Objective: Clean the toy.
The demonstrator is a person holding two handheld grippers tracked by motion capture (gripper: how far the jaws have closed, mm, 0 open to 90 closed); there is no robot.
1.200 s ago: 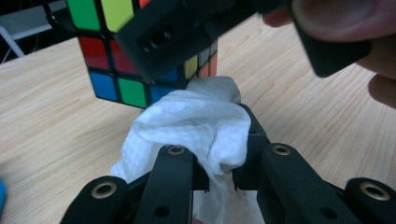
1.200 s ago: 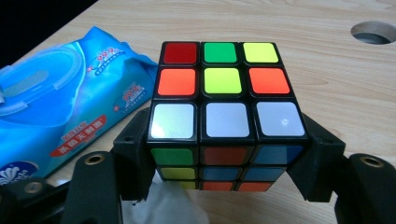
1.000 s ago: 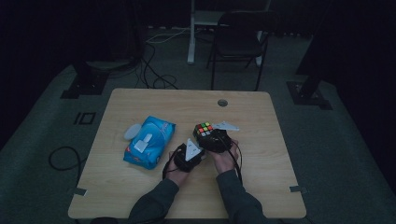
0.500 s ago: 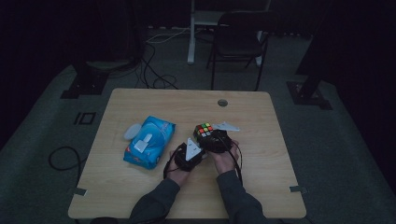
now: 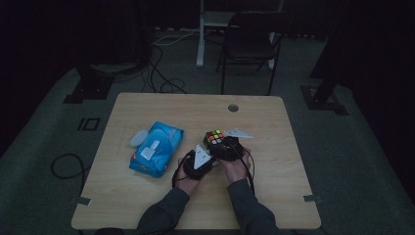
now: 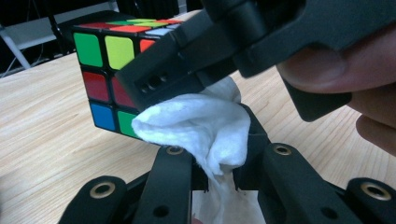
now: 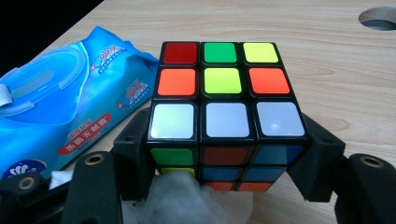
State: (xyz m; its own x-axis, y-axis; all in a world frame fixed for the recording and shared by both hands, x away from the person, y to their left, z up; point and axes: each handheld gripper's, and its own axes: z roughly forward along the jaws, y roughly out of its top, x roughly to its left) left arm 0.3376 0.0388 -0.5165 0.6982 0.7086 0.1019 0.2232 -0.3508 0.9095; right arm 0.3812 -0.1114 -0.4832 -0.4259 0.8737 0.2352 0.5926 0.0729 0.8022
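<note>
A colour-scrambled puzzle cube (image 7: pixel 224 121) sits between the black jaws of my right gripper (image 7: pixel 226 149), which is shut on its two sides; the white row faces the camera. In the high view the cube (image 5: pixel 214 136) is near the table's middle, with the right gripper (image 5: pixel 221 145) behind it. My left gripper (image 6: pixel 224 154) is shut on a bunched white wipe (image 6: pixel 201 126), which is pressed against the cube's (image 6: pixel 105 70) lower edge under the right gripper's jaw. The wipe (image 7: pixel 187 200) also shows below the cube. The left gripper (image 5: pixel 208 153) sits just left of the cube.
A blue pack of wet wipes (image 5: pixel 157 148) lies on the wooden table (image 5: pixel 274 166) left of the hands, with a small pale oval object (image 5: pixel 138 138) beside it. A cable hole (image 5: pixel 233 107) is at the table's far side. A chair (image 5: pixel 249 44) stands beyond.
</note>
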